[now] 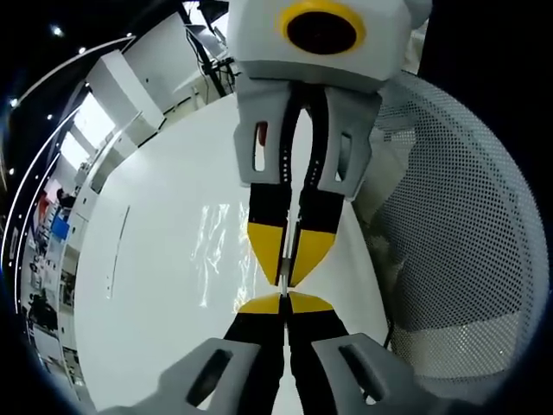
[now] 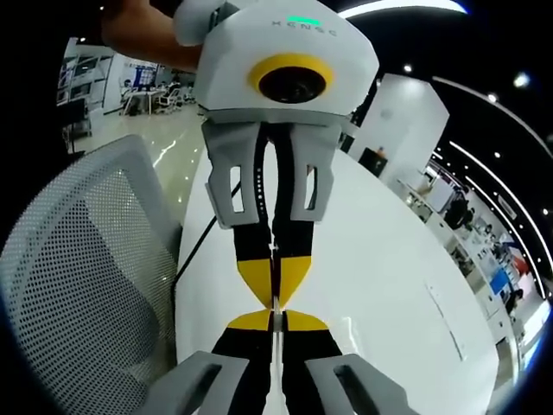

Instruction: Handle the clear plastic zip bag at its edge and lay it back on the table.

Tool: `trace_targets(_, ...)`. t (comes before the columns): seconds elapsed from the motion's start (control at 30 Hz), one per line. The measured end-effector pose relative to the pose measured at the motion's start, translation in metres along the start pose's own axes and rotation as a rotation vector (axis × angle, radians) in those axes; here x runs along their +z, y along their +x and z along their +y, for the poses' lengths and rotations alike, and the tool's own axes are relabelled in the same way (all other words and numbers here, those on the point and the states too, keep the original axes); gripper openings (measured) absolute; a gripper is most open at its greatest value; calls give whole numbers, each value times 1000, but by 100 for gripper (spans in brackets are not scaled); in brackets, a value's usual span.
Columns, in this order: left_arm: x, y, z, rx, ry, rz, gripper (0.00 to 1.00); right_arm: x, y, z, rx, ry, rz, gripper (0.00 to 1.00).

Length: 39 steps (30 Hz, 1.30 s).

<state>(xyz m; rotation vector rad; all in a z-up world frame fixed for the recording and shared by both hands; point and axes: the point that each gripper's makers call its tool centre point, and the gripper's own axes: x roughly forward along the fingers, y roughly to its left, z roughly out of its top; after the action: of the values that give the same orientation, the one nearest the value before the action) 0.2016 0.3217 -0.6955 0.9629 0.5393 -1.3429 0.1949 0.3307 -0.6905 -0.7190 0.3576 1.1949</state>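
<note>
Clear zip bag (image 1: 226,251) held edge-up

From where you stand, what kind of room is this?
Probably an open office or lab. A white table stands beside a mesh-backed office chair, with ceiling light strips and workstations in the background.

I count one clear zip bag (image 1: 226,251) on one white table (image 1: 155,285), pinched between my two grippers, left (image 1: 284,296) and right (image 2: 275,312). One mesh-backed chair (image 1: 458,242) stands at the tabletop's edge.
</note>
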Motion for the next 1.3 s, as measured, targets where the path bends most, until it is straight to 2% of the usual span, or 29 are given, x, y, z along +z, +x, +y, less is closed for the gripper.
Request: trace_targets(1.3,-8,-3,0,19,-30,11,0,-1,-1,1,4,11,-10,0)
